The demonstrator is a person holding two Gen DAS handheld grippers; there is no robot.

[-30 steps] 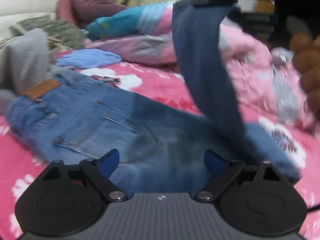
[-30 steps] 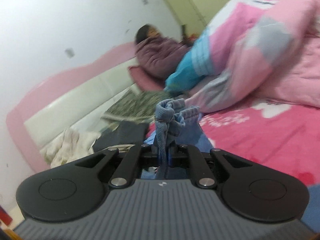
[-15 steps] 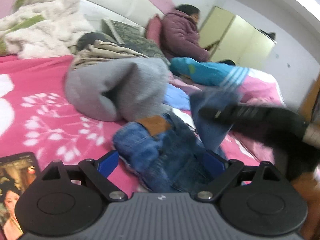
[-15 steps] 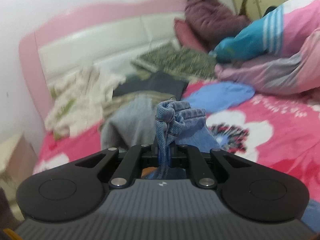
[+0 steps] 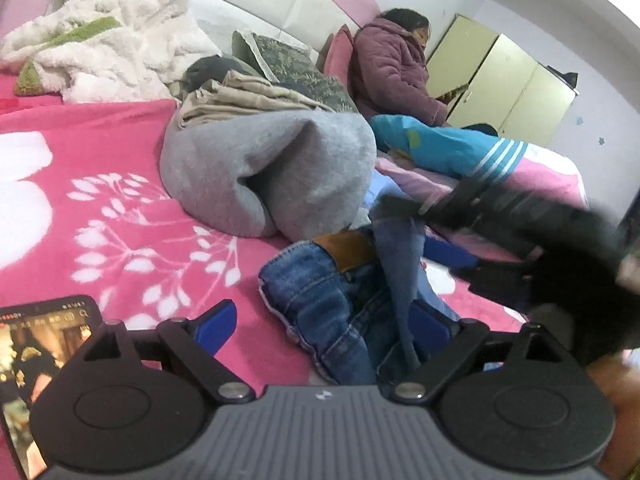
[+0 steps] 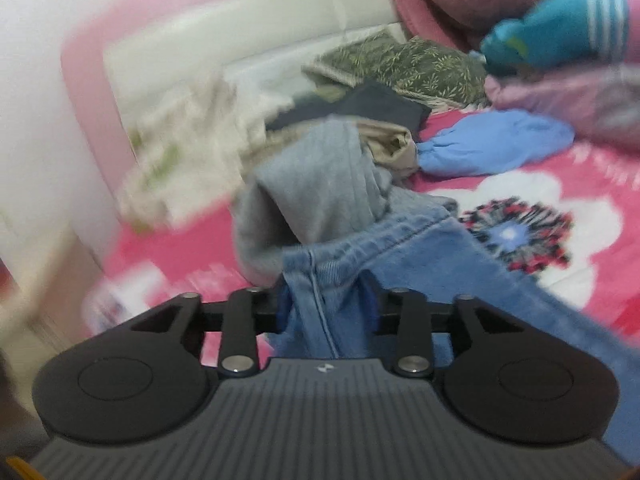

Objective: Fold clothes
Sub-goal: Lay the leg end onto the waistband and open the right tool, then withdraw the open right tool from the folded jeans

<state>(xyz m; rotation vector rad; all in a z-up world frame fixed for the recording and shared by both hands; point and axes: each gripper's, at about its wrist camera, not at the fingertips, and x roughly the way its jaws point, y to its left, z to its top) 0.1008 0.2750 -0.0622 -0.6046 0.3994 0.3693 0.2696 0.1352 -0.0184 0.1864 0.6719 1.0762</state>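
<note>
- Folding the jeans point(image 5: 320, 304) is the step in hand: a leg is brought over the waist end, which lies bunched mid-bed just beside a grey garment point(image 5: 272, 168).
- Right gripper point(image 6: 326, 300) is opening, denim hem between its pads; left gripper point(image 5: 320, 322) is spread, empty, jeans between its fingers.
- Next, I judge: let the hem drop, then flatten the fold.
- Jeans' tan patch point(image 5: 348, 250) and phone point(image 5: 36, 360) show no legible writing.
</note>
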